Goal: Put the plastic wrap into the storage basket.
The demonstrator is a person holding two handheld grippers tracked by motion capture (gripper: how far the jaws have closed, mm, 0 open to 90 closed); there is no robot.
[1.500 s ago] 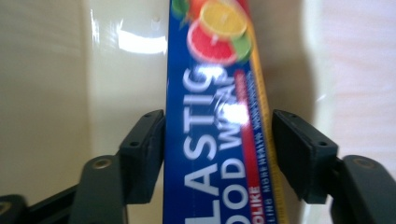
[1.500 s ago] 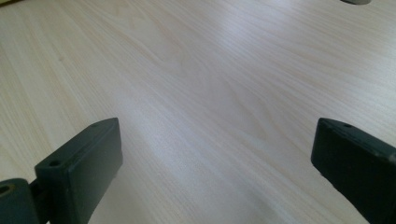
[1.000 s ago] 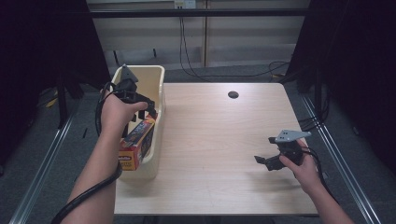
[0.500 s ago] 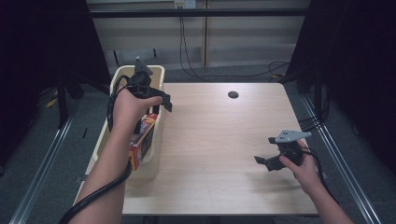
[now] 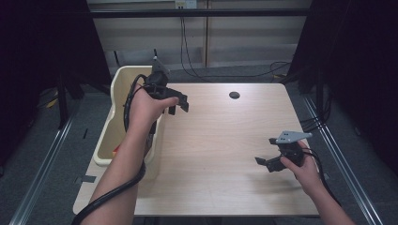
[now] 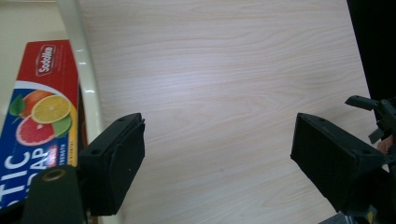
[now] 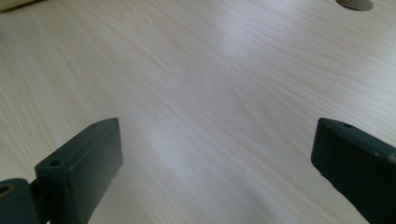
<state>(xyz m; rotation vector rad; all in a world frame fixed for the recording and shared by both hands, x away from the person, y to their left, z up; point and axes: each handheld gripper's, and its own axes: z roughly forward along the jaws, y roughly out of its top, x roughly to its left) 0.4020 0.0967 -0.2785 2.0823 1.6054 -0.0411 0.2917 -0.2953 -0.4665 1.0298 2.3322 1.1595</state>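
Now the cream bin [image 5: 123, 89] at the table's left edge serves as landmark: the plastic-wrap box [image 6: 39, 116] lies inside it, probably light, stiff and slick-sided, best pinched across its narrow faces. Just beyond the bin's rim, the left gripper [image 5: 176, 104] has been opening, jaws spread and empty; well away, the right gripper [image 5: 266, 162] also gapes.

Glossy plastic bin [image 5: 119, 89], matt wooden table [image 5: 225, 140]

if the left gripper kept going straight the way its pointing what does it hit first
Most likely the bare wooden table. The left gripper has open, empty jaws aimed at it, just past the tub rim. Depth is hard to judge.
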